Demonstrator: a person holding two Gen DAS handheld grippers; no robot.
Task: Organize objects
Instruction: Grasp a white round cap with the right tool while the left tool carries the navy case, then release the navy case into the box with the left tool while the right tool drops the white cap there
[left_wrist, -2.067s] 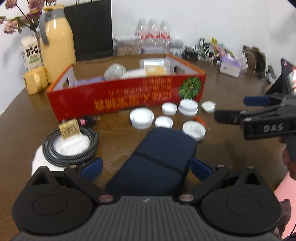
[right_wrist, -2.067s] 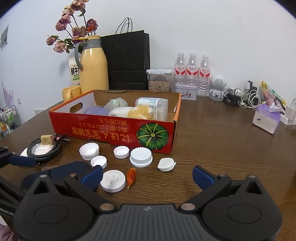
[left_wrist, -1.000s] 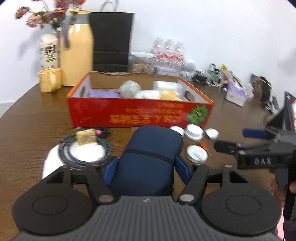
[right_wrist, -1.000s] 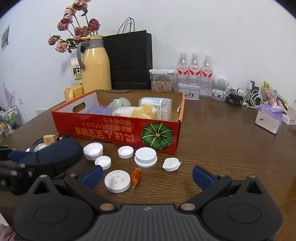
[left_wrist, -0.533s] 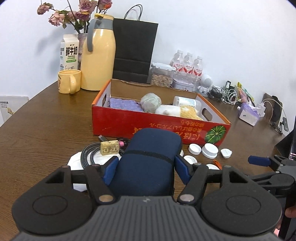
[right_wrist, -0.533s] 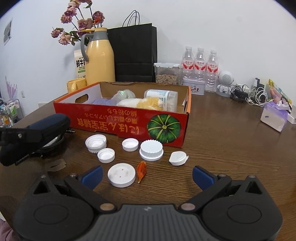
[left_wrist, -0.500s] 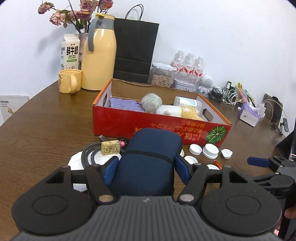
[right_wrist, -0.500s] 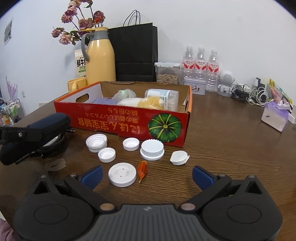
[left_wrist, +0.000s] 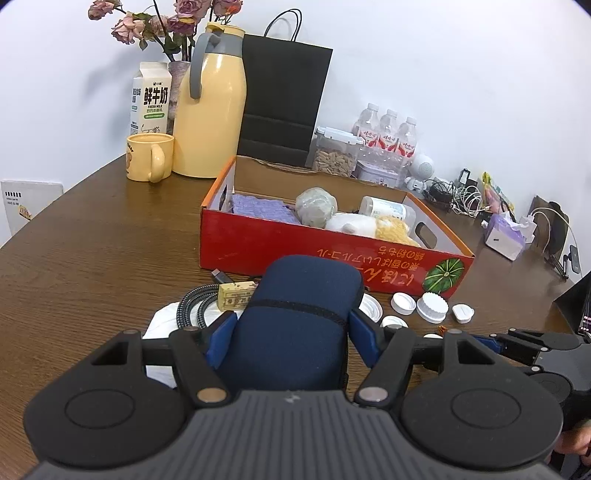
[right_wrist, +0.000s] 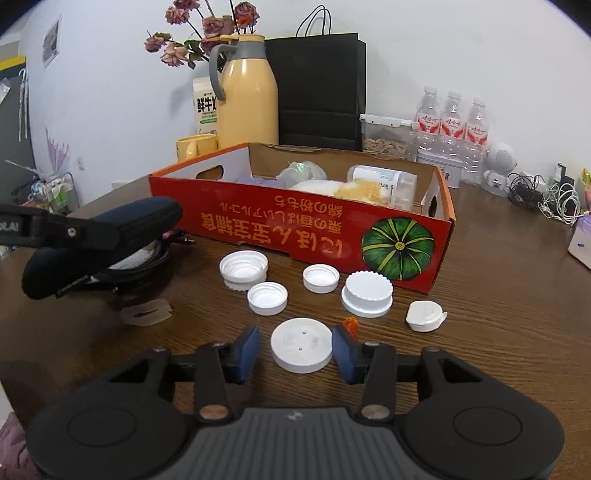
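while left gripper (left_wrist: 291, 332) clamps navy case (left_wrist: 295, 317), right gripper (right_wrist: 295, 349) closing around flat lid (right_wrist: 301, 345).

Matte black left claw (left_wrist: 291, 328), ribbed housing, blue pads (left_wrist: 364, 338) (brass-coloured pivot screws), perhaps white lettering on its side.

You see a brown wooden table (right_wrist: 498, 314) with fine grain and a soft sheen. The red cardboard box (right_wrist: 295, 229) has a glossy printed outside and plain matt brown card inside. The white round plastic lid (right_wrist: 301, 345) before you is smooth and matt; the ribbed white plastic cap (right_wrist: 367, 291) beside it has a grooved edge. The dark blue oval case (left_wrist: 295, 317) looks like woven cloth, matt and slightly rough. The yellow plastic jug (left_wrist: 208, 110) is smooth and glossy, the black paper bag (left_wrist: 280, 99) flat and dull. The black braided cable (left_wrist: 194, 304) looks rough.
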